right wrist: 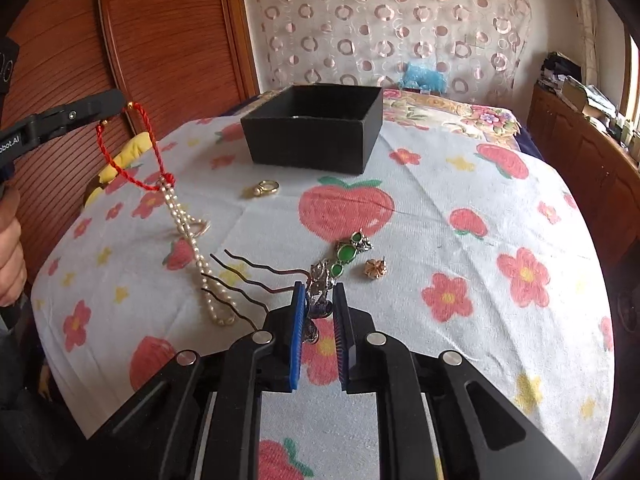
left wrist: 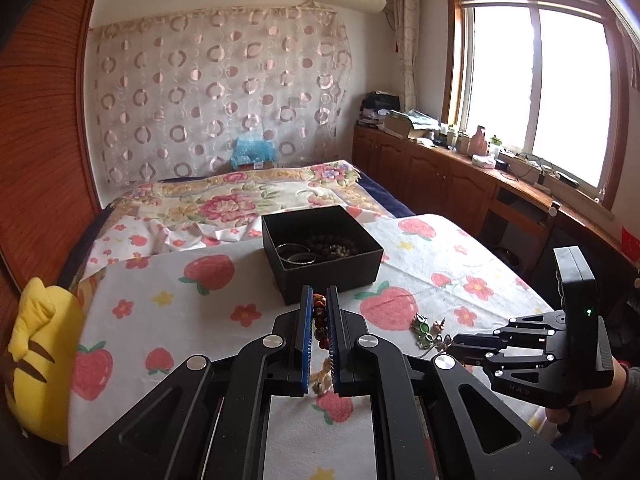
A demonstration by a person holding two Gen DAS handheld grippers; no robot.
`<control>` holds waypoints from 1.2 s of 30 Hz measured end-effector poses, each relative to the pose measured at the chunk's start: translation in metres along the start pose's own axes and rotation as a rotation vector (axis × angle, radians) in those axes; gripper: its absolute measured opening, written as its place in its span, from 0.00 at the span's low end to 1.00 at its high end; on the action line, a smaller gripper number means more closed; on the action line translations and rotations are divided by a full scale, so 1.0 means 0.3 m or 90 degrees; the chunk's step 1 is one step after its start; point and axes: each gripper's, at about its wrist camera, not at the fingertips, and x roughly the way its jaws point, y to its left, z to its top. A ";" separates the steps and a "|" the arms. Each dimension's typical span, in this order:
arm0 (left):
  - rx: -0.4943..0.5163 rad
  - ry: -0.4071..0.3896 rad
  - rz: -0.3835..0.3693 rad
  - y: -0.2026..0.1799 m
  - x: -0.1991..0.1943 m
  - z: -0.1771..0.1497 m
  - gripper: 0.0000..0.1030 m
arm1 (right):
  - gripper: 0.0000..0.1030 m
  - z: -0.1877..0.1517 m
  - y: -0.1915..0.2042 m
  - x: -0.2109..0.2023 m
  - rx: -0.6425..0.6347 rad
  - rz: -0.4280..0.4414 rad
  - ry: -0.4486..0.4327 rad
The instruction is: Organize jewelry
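Jewelry on a strawberry-print cloth, both grippers closed on pieces

The left gripper (left wrist: pixel 320 300) pinches a red cord (right wrist: pixel 132 148) threaded with dark beads, a pearl strand (right wrist: pixel 192 240) hanging from it down onto the cloth (right wrist: pixel 440 208). The right gripper (right wrist: pixel 320 292) has just been closing and now grips the silver end of a green-stone bracelet (right wrist: pixel 344 254) lying near the cloth's middle. Just beside it rests a gold flower earring (right wrist: pixel 375 269); wavy hairpins (right wrist: pixel 248 276) lie toward the left edge, a gold ring (right wrist: pixel 267 188) near the black box (right wrist: pixel 312 140) at the far edge, which holds bangles (left wrist: pixel 296 254) and beads

Home bedroom: bed (left wrist: pixel 248 196), curtained window (left wrist: pixel 536 92).
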 end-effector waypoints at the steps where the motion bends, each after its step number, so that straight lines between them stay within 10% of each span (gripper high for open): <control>1: 0.000 -0.001 0.000 0.003 -0.002 0.005 0.06 | 0.14 0.002 0.001 -0.007 -0.002 -0.001 -0.005; 20: 0.029 -0.077 -0.003 -0.013 -0.121 0.135 0.06 | 0.09 0.062 -0.034 -0.097 -0.022 -0.035 -0.060; 32: 0.019 -0.007 0.015 0.045 -0.009 0.054 0.06 | 0.11 0.043 -0.054 -0.019 -0.003 -0.009 -0.010; 36: 0.008 0.018 0.020 0.080 0.028 0.013 0.06 | 0.43 0.042 -0.058 -0.010 -0.005 -0.037 -0.017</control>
